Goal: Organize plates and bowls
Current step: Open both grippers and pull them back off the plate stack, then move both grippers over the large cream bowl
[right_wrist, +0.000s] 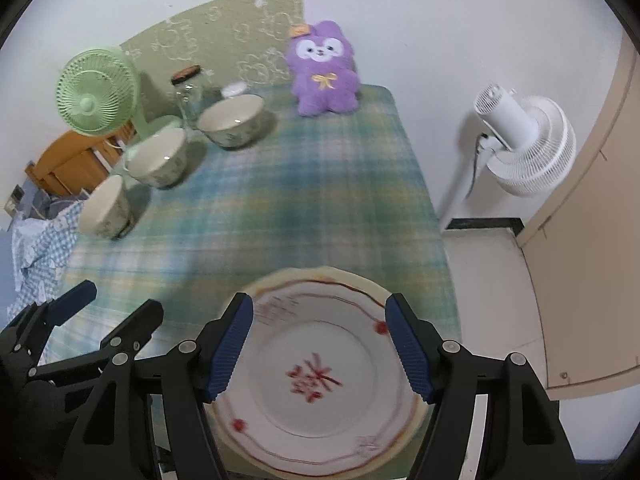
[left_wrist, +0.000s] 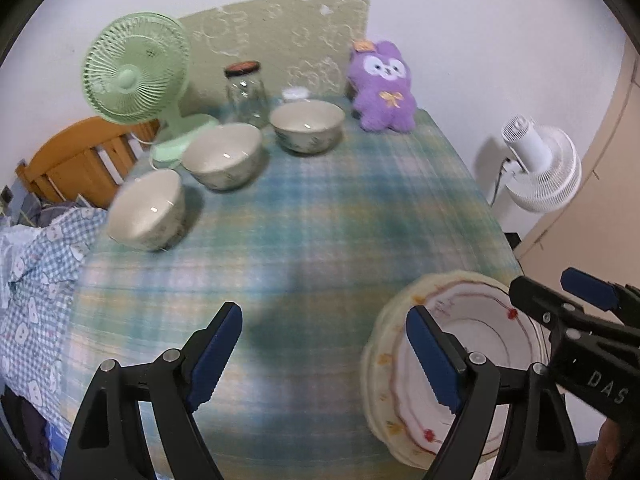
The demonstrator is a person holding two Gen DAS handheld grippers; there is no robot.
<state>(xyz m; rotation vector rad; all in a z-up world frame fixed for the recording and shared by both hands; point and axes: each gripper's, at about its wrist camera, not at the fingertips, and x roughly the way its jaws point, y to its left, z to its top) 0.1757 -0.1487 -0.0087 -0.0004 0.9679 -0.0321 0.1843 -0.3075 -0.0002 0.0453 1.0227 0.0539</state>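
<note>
Now, step in hand: the plates look gathered; a white plate point(right_wrist: 320, 380) with a red flower mark sits on a cream plate point(right_wrist: 340, 274) whose rim shows around it, on the plaid-covered bench point(right_wrist: 280, 200). I judge the stacking of plates done and the bowls next.
Right tongs point(right_wrist: 320, 350): spread, pinching nothing; the plate stack lies directly below and between the 2 blue pads, which do not press on it.
Left tongs point(left_wrist: 324, 356): spread and empty, over bare cloth; the plate stack is just to their right, partly behind the right-hand pad.
Bowls: 3 pale bowls stand apart in a loose row far ahead of both tongs, toward the left. Near bowl point(left_wrist: 146, 210) is closest to the left tongs, middle bowl point(left_wrist: 222, 156) beyond it, far bowl point(left_wrist: 307, 126) furthest.
Other things: a green fan point(left_wrist: 136, 68), a glass jar point(left_wrist: 246, 96) and a purple plush toy point(left_wrist: 382, 88) stand behind the bowls, well away from both tongs.
Next move, as I judge it: reach forward and left to a bowl, close on its rim wall, lift it and nest it in a neighbour.
Calls for: a firm rim pinch, since glazed walls may slip; keep clear of the jar and the fan.
</note>
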